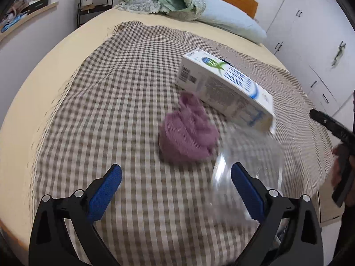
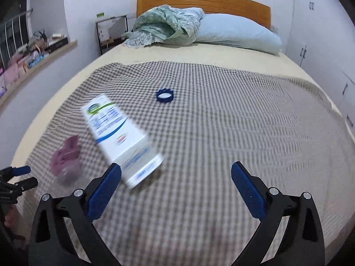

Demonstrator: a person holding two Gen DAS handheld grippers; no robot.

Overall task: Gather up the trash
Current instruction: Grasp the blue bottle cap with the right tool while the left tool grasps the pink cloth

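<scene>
**Nothing collected yet: three or four pieces of litter on the bed**

Bedroom, with a wooden headboard (image 2: 203,0), a pale blue pillow (image 2: 237,33) and a crumpled green blanket (image 2: 164,26) at the far end of the bed; a brown-and-white checked cover (image 2: 221,122) is spread over the near part of the mattress. On that cover lies everything I judge to be trash. A white cardboard carton with blue and green print (image 1: 224,90) lies on its side in the middle. Just beside it, to its left and nearer me, sits a crumpled purple mesh wad (image 1: 188,133). A small blue bottle cap (image 2: 164,96), open side up, lies farther off, beyond the carton. In my left view something clear and blurred (image 1: 246,166), perhaps plastic film or a cup, sits near the carton's near end; I cannot tell what it is.

No bin or bag shows in either view, so the whole job looks to be ahead.

My left claw (image 1: 176,190) stands wide apart and grips nothing; its right finger overlaps the clear thing, contact uncertain. My right claw (image 2: 176,190) is likewise spread fully and empty, its left finger close to the carton's near end.
</scene>
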